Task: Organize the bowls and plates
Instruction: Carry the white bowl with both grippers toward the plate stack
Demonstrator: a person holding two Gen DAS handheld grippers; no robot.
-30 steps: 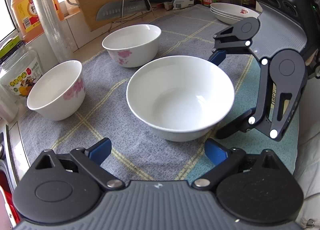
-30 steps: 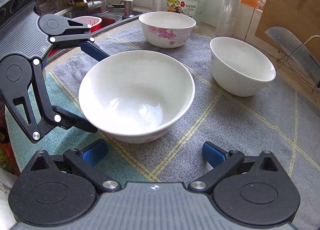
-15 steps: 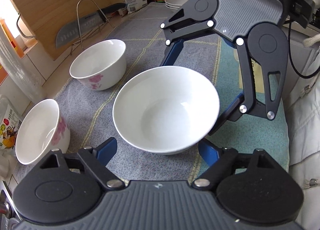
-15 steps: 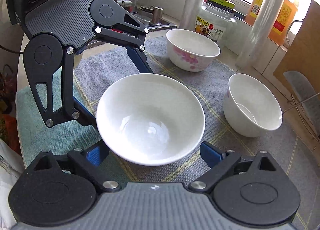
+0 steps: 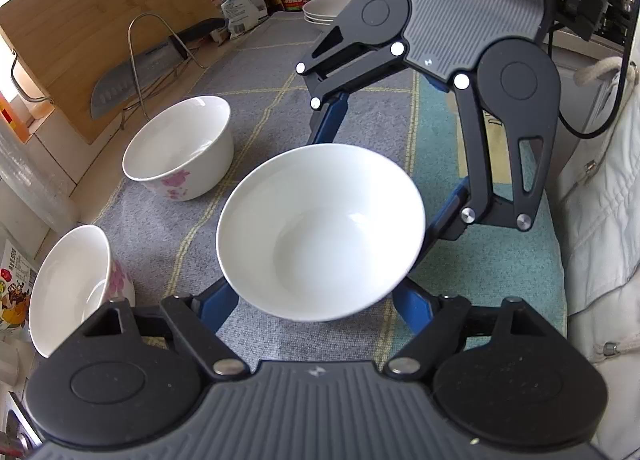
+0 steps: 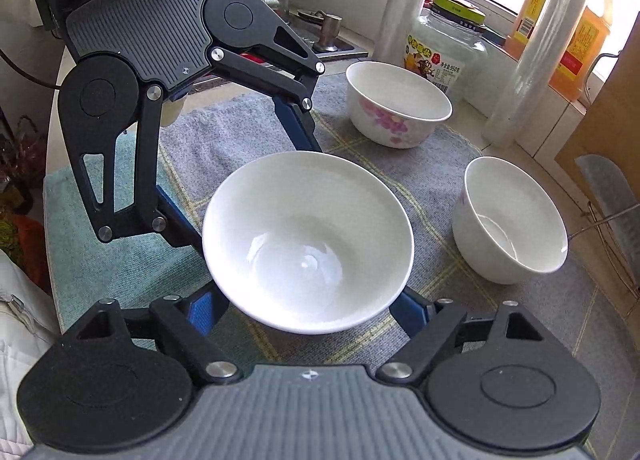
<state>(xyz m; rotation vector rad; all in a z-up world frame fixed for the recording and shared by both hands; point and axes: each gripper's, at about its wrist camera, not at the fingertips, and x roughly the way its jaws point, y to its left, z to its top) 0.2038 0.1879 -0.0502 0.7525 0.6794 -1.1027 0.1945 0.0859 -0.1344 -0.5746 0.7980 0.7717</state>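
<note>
Both claws are closing on the plain bowl (image 5: 320,232), whose body hides their fingertips.

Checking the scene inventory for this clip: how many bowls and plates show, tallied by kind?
Plain white bowl, between both claws: 1
Pink-flowered bowls, one farther along the mat, one at the near left edge: 2
Stack of white plates at the far end: 1 stack; the number of plates in it cannot be told
Total: 3 bowls and 1 plate stack
</note>
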